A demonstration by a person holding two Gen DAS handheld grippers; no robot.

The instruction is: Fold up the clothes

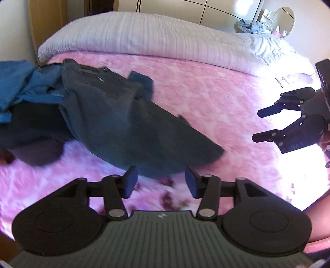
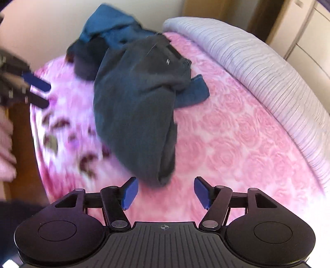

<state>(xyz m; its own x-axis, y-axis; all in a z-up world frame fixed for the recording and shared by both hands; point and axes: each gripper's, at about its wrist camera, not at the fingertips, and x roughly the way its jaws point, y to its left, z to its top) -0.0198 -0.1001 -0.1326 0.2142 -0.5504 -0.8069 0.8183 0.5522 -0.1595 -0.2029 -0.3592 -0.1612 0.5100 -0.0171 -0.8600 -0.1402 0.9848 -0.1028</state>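
Note:
A dark grey pair of trousers (image 1: pixel 127 127) (image 2: pixel 136 103) lies loosely doubled over on the pink bed cover (image 1: pixel 216 99) (image 2: pixel 237 140). Its waistband points to the far end, where it touches a heap of blue clothes (image 1: pixel 24 82) (image 2: pixel 111 26). My left gripper (image 1: pixel 160 182) hovers open just short of the trousers' near edge, holding nothing. It also shows at the left edge of the right wrist view, left gripper (image 2: pixel 41 92). My right gripper (image 2: pixel 165 191) is open and empty, close to the trouser hem. In the left wrist view the right gripper (image 1: pixel 257 125) hangs open at the right.
A lilac ribbed blanket (image 1: pixel 156 39) (image 2: pixel 268 68) is rolled along the head of the bed. A blue denim piece (image 2: pixel 193 92) pokes out from under the trousers. White cupboards and a round mirror (image 1: pixel 283 18) stand behind. The bed's edge drops off at the left (image 2: pixel 35 127).

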